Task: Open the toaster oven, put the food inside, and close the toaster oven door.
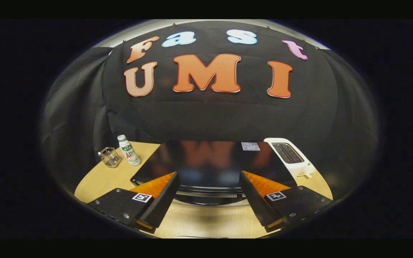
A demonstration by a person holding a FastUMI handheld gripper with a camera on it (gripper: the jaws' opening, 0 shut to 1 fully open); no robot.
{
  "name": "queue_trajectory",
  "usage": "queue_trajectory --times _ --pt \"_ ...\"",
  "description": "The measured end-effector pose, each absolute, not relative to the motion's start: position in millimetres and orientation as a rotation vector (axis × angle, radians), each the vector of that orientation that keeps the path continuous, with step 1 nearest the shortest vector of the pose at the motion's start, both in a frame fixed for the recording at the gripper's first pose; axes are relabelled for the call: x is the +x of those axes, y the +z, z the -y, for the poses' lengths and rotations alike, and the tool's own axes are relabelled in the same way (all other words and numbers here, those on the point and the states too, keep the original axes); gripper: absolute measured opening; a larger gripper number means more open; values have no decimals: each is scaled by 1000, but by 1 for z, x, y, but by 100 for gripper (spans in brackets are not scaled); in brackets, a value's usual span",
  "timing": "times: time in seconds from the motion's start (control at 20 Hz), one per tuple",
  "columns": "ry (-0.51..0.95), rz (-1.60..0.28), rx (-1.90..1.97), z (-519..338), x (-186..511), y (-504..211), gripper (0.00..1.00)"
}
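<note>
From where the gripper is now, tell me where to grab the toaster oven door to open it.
Take the dark handle bar running across the toaster oven front edge, just ahead of the open gripper. Come from above and in front, likely one finger over and one under: the bar lies crosswise and stands off the door.

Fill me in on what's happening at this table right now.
A hand-held gripper hangs above the black toaster oven on a wooden table, looking down on its glossy top. The fingers are spread wide and grip nothing; the oven's front edge lies between them. Whether the door is open can't be told from this angle. To the left of the oven stand a small white bottle and a wire basket; to the right sits a white slot toaster. No food is held.
</note>
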State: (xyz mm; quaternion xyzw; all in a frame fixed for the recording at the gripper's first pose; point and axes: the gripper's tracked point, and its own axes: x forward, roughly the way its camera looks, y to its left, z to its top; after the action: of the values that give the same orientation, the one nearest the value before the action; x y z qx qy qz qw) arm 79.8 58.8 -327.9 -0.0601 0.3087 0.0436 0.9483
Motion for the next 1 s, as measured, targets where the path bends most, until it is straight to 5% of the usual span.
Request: queue_trajectory --times 1.0 --pt "106 -681 -122 -67 60 -360 99"
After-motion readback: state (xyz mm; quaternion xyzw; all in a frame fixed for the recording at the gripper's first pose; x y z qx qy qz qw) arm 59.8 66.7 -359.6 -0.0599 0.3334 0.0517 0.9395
